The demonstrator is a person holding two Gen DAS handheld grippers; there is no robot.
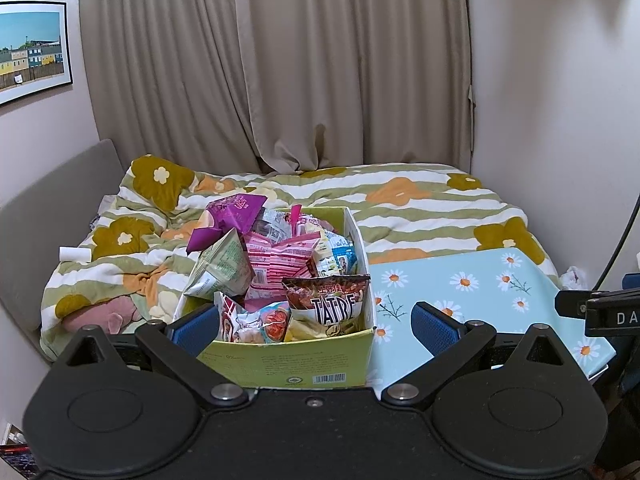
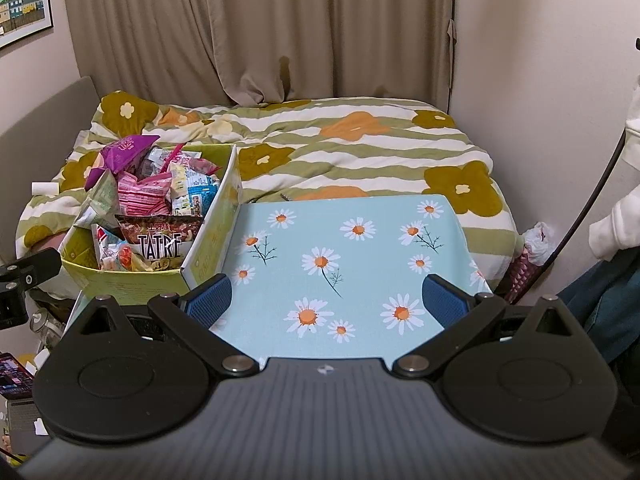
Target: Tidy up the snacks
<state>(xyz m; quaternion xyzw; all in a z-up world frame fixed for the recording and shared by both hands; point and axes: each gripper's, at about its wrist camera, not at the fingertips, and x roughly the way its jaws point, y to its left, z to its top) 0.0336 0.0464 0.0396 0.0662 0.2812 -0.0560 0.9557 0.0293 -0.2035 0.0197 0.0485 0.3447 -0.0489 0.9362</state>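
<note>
A green cardboard box (image 1: 296, 364) full of snack packets stands on a light blue daisy-print table (image 1: 472, 284). On top are a brown "TATRE" bag (image 1: 332, 300), a pink striped packet (image 1: 276, 264), a purple bag (image 1: 232, 212) and a pale green bag (image 1: 220, 268). My left gripper (image 1: 316, 324) is open, its jaws either side of the box's near wall, holding nothing. In the right wrist view the box (image 2: 132, 280) is at the left and my right gripper (image 2: 328, 300) is open and empty over the bare table (image 2: 360, 248).
A bed with a flower-striped duvet (image 2: 340, 140) lies behind the table, with beige curtains (image 2: 260, 28) behind it. A white tube (image 1: 74, 254) lies on the duvet at the left. A person's white sleeve (image 2: 616, 224) and a black cable (image 2: 592, 196) are at the right.
</note>
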